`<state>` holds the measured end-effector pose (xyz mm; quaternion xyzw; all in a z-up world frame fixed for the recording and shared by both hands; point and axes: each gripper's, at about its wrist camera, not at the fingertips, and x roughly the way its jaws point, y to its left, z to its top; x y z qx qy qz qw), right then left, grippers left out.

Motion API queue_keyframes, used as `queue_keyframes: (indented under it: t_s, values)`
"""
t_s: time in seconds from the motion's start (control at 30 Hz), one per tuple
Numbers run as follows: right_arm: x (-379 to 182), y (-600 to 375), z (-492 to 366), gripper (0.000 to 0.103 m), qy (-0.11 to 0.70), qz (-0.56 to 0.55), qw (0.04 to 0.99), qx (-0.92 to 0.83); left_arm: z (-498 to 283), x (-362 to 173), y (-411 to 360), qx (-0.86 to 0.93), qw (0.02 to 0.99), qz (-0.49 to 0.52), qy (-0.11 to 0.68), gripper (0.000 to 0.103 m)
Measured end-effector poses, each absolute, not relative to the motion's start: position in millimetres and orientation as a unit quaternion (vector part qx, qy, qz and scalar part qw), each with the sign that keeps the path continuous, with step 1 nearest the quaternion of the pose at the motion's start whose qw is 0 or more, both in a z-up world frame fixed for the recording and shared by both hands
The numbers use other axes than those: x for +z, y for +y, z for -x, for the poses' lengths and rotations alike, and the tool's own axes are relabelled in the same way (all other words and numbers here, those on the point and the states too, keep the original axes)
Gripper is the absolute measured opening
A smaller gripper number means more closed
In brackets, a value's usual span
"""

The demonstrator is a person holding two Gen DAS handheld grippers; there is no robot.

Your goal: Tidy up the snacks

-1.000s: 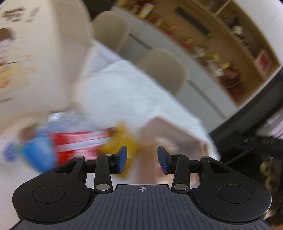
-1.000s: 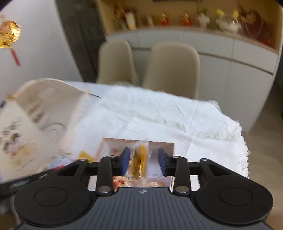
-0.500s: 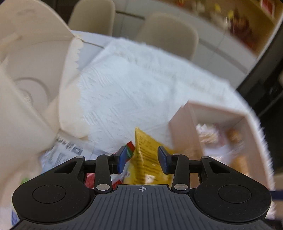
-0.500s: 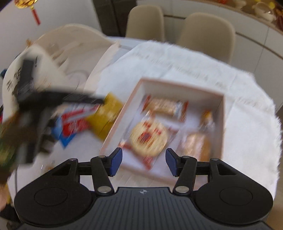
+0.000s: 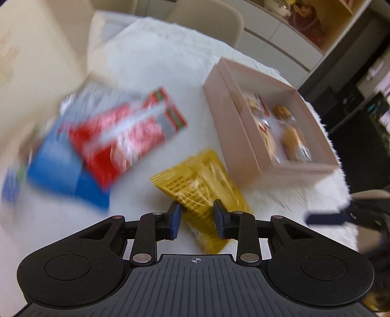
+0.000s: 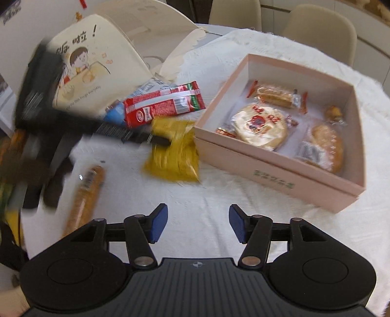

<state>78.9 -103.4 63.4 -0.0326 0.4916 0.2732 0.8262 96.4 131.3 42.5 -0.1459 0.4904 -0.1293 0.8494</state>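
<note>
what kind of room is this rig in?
Likely a home dining room: a table under a white cloth, beige dining chairs behind it, and a sideboard with shelved ornaments.

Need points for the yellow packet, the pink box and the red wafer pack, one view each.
yellow packet (image 5: 195, 180): left wrist view, middle of the printed face.
pink box (image 6: 268, 168): right wrist view, near side wall.
red wafer pack (image 6: 163, 107): right wrist view, centre of the wrapper.

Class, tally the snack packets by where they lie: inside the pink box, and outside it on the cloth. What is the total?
Inside the pink box: 4
Outside, on the cloth: 4 clearly visible
Total: 8
</note>
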Motion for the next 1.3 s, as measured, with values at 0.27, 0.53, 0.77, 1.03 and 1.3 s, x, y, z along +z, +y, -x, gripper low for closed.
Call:
queue_keyframes:
  t_s: [0.27, 0.53, 0.77, 1.03, 1.3]
  values:
    - [46, -69, -98, 0.064, 0.495, 0.021, 0.83, 0.256, -29, 63, 171, -0.075, 0.866, 0.241, 0.43, 0.026]
    - [31, -3, -108, 0.072, 0.456, 0.142, 0.826, 0.3, 14, 77, 200, 0.008, 0.869, 0.248, 0.428, 0.028]
    - [18, 0, -108, 0.07, 0.463, 0.141, 0.827, 0.285, -11, 80, 205, 0.0, 0.885, 0.233, 0.404, 0.029]
    - [30, -44, -60, 0.061, 0.492, 0.094, 0.814, 0.293, -122, 88, 191, -0.036, 0.906, 0.136, 0.4, 0.029]
    - [31, -84, -31, 0.063, 0.481, 0.108, 0.837, 0.236, -195, 57, 163, -0.066, 0.889, 0.072, 0.447, 0.032]
